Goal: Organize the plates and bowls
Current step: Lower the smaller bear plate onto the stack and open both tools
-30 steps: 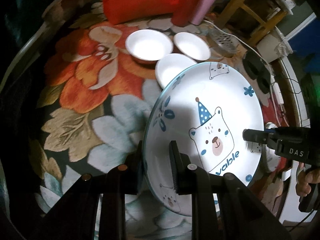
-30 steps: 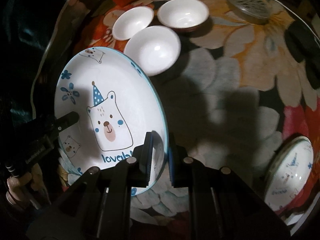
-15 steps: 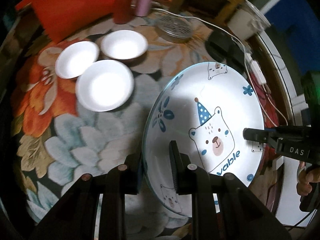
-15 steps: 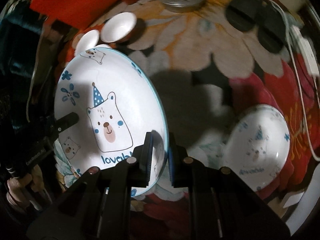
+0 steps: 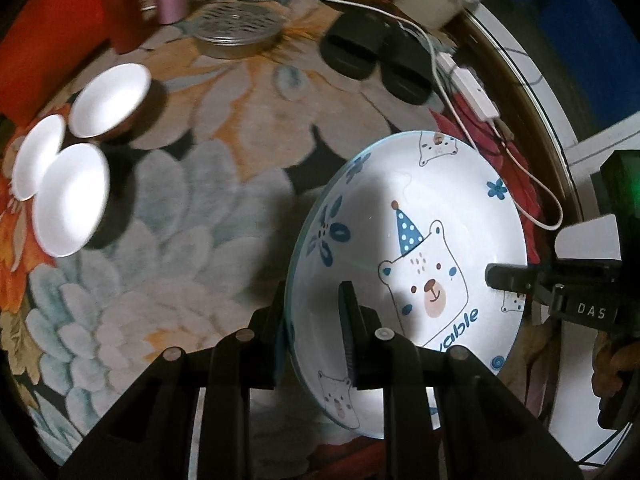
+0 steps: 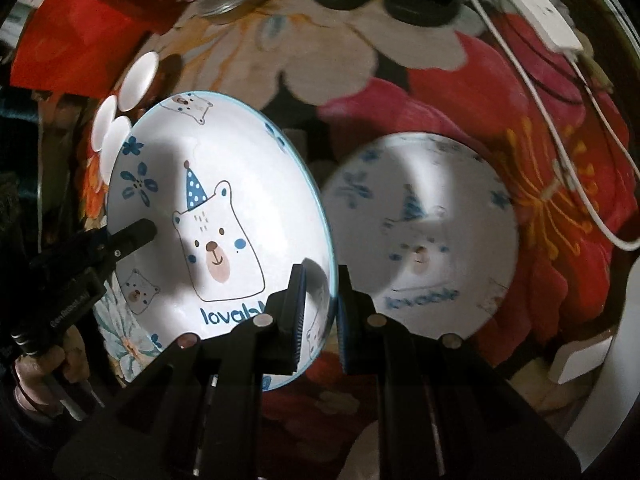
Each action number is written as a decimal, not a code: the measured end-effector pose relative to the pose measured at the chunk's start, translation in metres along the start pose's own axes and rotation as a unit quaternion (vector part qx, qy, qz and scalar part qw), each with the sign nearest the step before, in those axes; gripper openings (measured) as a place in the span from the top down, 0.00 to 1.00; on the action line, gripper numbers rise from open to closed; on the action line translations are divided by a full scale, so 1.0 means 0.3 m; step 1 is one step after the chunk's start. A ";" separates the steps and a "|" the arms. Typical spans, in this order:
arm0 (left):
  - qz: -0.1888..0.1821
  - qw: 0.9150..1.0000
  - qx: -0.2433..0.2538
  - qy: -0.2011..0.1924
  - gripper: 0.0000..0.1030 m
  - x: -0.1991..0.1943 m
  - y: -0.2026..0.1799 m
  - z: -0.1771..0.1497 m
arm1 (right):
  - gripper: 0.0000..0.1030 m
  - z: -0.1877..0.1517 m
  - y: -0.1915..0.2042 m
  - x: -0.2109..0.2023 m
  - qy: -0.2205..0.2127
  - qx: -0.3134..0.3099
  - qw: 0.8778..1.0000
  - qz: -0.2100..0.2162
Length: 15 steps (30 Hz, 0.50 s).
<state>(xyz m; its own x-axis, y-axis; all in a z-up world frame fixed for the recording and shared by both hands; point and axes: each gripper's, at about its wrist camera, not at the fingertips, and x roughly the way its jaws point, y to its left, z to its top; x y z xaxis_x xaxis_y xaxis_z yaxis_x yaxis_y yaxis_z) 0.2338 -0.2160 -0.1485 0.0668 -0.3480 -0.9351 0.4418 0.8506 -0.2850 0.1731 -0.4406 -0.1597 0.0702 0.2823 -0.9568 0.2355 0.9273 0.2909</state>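
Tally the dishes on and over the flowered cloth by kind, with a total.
Bear-print plates: 2, one held by both grippers, one lying on the cloth
Plain white bowls: 3
Total: 5

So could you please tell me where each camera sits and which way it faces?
Left wrist: on the left gripper, facing down at the bear plate and bowls; right gripper shows.
Right wrist: on the right gripper, facing down at a second plate; left gripper shows.
Shared: the held plate, bowls, slippers.
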 end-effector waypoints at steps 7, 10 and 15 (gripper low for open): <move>-0.012 0.999 0.021 0.023 0.78 0.120 -0.154 0.012 | 0.85 -0.039 -0.172 -0.003 -0.004 0.034 0.999 -0.015; -0.014 0.999 0.032 0.032 0.78 0.162 -0.210 0.017 | 0.85 -0.054 -0.249 0.011 0.001 0.056 0.998 -0.012; -0.010 0.998 0.050 0.045 0.78 0.232 -0.291 0.019 | 0.85 -0.073 -0.341 0.025 0.011 0.082 0.996 -0.014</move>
<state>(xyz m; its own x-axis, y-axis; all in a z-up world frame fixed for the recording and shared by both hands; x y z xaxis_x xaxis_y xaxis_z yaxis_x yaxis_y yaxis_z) 0.2051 -0.3168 -0.1876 -0.0212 -0.3251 -0.9454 0.5295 0.7985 -0.2864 0.1282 -0.5280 -0.1965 0.0409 0.2638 -0.9637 0.3930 0.8825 0.2582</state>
